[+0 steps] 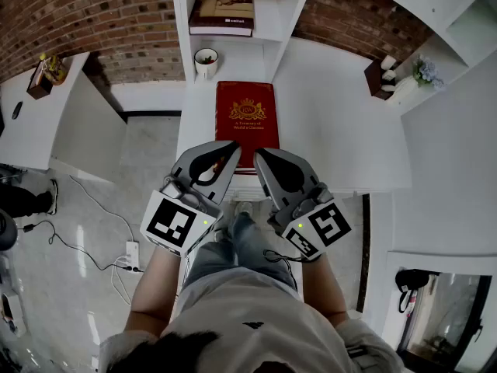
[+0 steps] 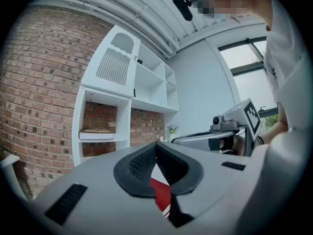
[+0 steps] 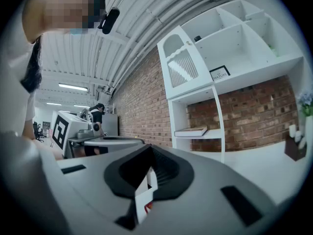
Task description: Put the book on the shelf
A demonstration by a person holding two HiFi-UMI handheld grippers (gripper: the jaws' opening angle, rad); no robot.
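lying flat, red book [image 1: 246, 123] w/ gold crest [image 1: 247, 111]

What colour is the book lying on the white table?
The book is red with a gold emblem; clearest in the head view.

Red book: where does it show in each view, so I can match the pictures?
Head view: red book flat on the white table, centre.
Left gripper view: only a red sliver, low at centre.
Right gripper view: only a tiny red patch, low, left of centre.
Shared landmark: the white shelf against the brick wall.
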